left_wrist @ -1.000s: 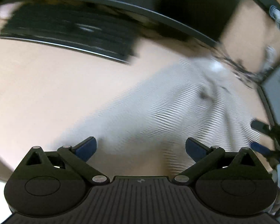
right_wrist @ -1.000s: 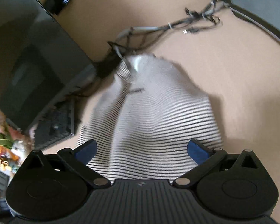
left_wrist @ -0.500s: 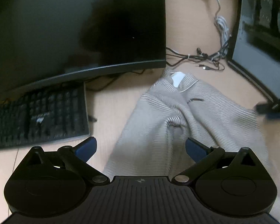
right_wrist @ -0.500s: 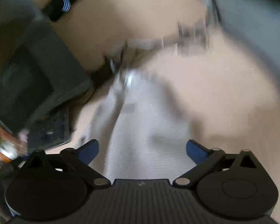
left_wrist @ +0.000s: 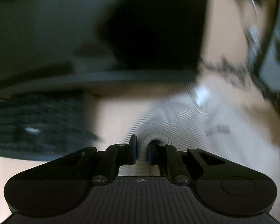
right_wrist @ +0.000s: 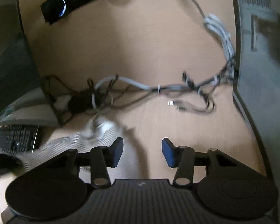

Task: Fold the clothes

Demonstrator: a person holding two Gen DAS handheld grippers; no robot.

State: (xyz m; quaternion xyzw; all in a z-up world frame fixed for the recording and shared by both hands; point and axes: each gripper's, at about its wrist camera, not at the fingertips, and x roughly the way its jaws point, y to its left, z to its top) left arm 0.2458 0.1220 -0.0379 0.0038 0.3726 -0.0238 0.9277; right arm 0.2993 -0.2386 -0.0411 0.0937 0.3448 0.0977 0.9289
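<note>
A white shirt with thin dark stripes (left_wrist: pixel 205 130) lies on the wooden desk (left_wrist: pixel 112 112). My left gripper (left_wrist: pixel 141 152) is shut on a fold of its edge, with striped cloth pinched between the blue pads. This view is blurred. In the right wrist view the shirt (right_wrist: pixel 69 143) lies at lower left, its collar end beside the left finger. My right gripper (right_wrist: pixel 142 152) is partly open and empty above the shirt's right edge and bare desk (right_wrist: pixel 140 46).
A monitor (left_wrist: pixel 84 28) and a black keyboard (left_wrist: pixel 33 123) stand behind and left of the shirt. A tangle of cables (right_wrist: pixel 158 91) lies beyond it. A computer case (right_wrist: pixel 261 65) stands at the right, a black speaker bar (right_wrist: pixel 69 1) at the back.
My left gripper went from wide open to shut on the shirt's edge. My right gripper narrowed and shifted right, so less shirt lies under it.
</note>
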